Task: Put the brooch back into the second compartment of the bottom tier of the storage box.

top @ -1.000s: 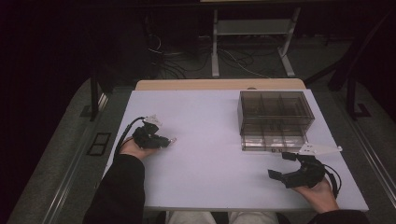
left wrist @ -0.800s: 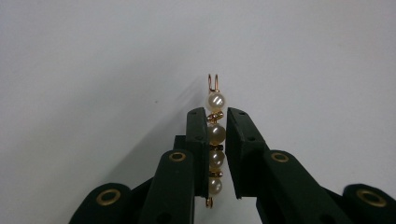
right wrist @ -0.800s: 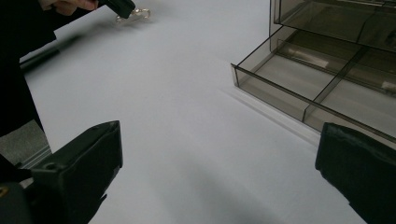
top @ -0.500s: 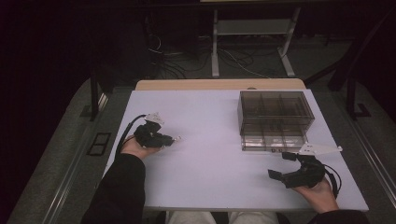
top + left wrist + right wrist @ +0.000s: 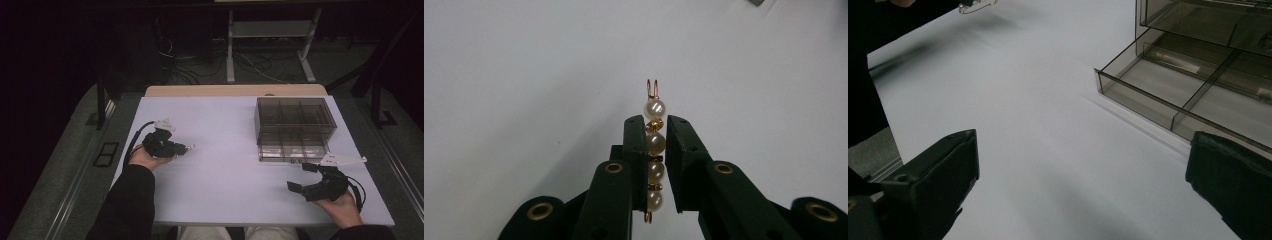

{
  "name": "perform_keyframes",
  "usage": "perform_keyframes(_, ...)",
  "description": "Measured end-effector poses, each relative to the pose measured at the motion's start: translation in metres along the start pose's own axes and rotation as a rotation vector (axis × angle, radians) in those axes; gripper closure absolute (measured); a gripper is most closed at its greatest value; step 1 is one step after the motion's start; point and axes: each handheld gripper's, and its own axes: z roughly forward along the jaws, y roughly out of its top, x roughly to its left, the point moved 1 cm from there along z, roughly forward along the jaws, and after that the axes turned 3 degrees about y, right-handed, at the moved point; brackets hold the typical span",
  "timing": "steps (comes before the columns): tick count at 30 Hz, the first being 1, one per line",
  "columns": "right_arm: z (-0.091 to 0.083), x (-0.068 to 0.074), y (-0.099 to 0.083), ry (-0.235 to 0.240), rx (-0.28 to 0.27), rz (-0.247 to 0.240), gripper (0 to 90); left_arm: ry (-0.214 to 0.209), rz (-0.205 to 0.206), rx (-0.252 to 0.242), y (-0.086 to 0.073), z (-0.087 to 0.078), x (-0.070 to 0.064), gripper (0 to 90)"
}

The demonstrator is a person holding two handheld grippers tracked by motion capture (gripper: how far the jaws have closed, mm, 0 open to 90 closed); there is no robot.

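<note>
In the high view, a pale, matte worktop (image 5: 225, 175) fills the lower middle of the frame, with a bare wooden strip along its far edge. Around it lie dark floor, loose cables and a metal stand at the top. The left hand-held gripper (image 5: 181, 148) sits at centre left, a tiny glinting piece at its tip. A smoky translucent plastic organizer box (image 5: 292, 127), boxy with divided compartments, stands at centre right. The right hand-held gripper (image 5: 304, 177) rests at lower right, just below the box, jaws spread apart.

In the left gripper view, the left hand-held gripper (image 5: 656, 150) has its black jaws clamped on a pearl hair clip (image 5: 654, 145): round glossy pearls on thin copper-coloured wire, upright at centre frame above the white surface.

In the right gripper view, the right hand-held gripper (image 5: 1083, 175) shows wide-apart blocky jaws holding nothing. The organizer box (image 5: 1198, 75), its lower drawer pulled out, fills the upper right.
</note>
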Motion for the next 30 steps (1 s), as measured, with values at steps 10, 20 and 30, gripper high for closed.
perform_keyframes(10, 0.000, 0.000, 0.000, 0.001, -0.001, -0.002, 0.4, -0.013, -0.006, -0.042, 0.006, -0.007, -0.008, 79.1)
perform_keyframes(20, 0.000, 0.000, 0.000, 0.001, -0.003, 0.000, 0.4, -0.037, 0.016, -0.082, 0.014, -0.010, -0.019, 79.1)
perform_keyframes(30, 0.000, 0.001, 0.000, 0.001, -0.002, 0.003, 0.4, -0.068, 0.063, -0.109, 0.032, -0.007, -0.035, 79.1)
